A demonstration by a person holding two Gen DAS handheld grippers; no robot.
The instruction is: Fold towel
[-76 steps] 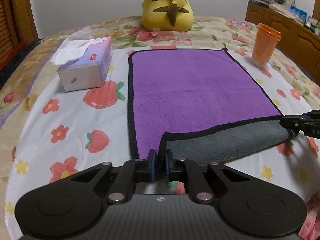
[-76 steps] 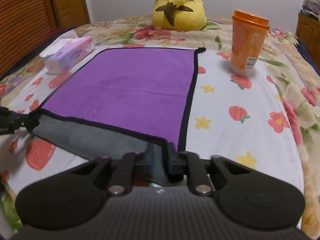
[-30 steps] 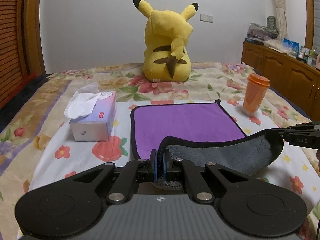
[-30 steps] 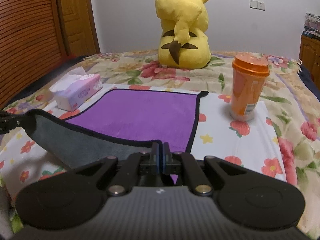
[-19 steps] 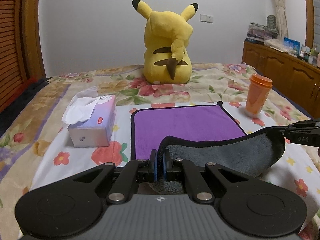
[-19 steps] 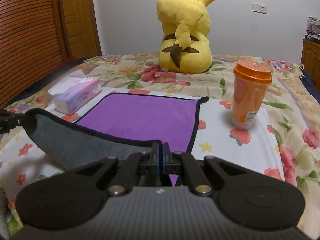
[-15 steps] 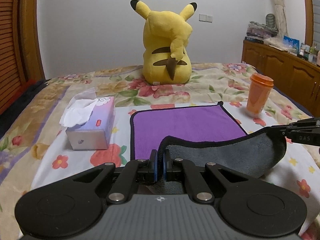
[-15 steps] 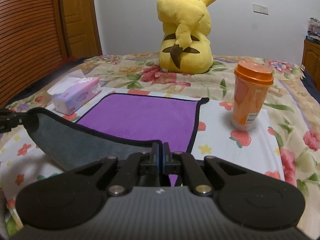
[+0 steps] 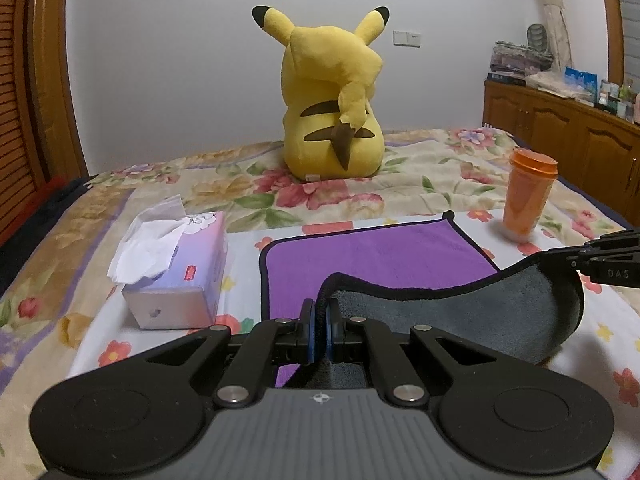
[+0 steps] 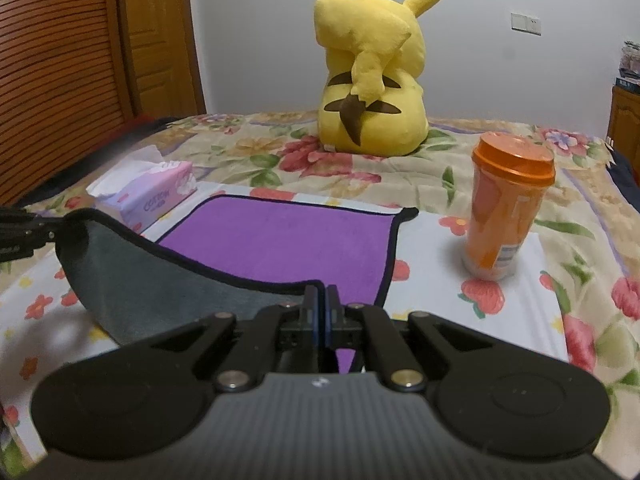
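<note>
Soft, even room light in both my views; fisheye bends the edges, corners go dark, and my right view's left edge blurs.

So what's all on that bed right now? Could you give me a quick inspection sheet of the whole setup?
Surface: bed with flowered covers.
Job's things: purple towel, near edge lifted, grey underside showing, far part lying flat.
Clutter: tissue box left of the towel; orange cup upright to its right; yellow plush toy behind.
Grippers: left gripper and right gripper each shut on a near corner of the towel.
Cables: nothing seen.
Surroundings: wooden cabinet to the right, wooden door to the left, white wall.
</note>
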